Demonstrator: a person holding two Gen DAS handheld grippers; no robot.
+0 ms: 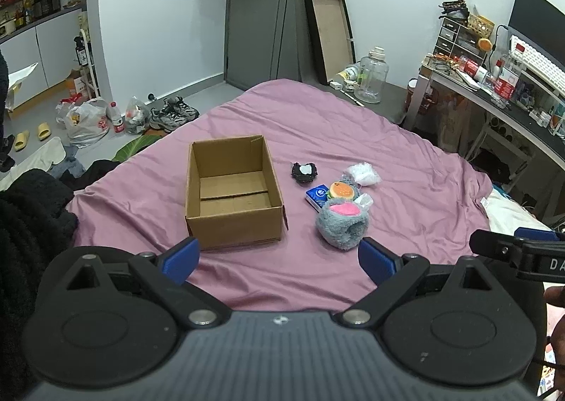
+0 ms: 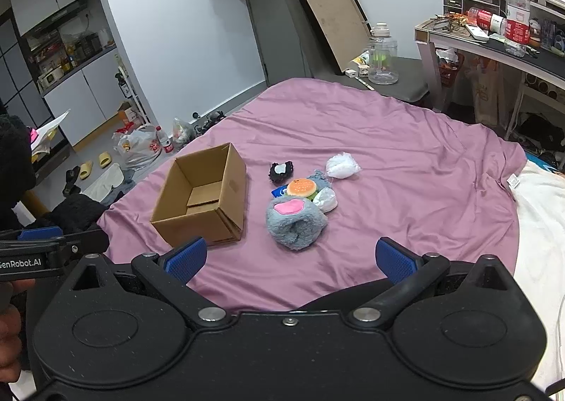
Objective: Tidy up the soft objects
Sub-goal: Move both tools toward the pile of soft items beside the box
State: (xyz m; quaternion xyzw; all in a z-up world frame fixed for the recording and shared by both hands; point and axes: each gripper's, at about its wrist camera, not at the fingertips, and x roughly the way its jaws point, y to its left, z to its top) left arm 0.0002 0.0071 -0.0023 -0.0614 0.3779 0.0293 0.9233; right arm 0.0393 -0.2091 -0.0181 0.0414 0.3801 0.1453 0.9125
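An empty cardboard box [image 1: 233, 189] [image 2: 203, 196] sits open on the purple bedspread [image 1: 353, 139] [image 2: 388, 153]. To its right lies a cluster of soft things: a grey plush paw with a pink pad [image 1: 344, 222] [image 2: 295, 220], a burger plush [image 1: 340, 190] [image 2: 300, 186], a blue tissue pack [image 1: 317, 196] [image 2: 278, 192], a black-and-white fuzzy item [image 1: 303, 172] [image 2: 280, 170] and a white fluffy bundle [image 1: 363, 173] [image 2: 342, 165]. My left gripper [image 1: 279, 258] hovers open near the bed's front, empty. My right gripper [image 2: 291, 258] is also open and empty, just short of the paw.
A white blanket [image 2: 543, 224] lies at the bed's right edge. A cluttered desk [image 1: 494, 83] stands at the right, a large clear jug [image 1: 370, 76] and a leaning frame [image 1: 330, 33] at the back. Bags, shoes and bottles litter the floor [image 1: 106, 118] at the left.
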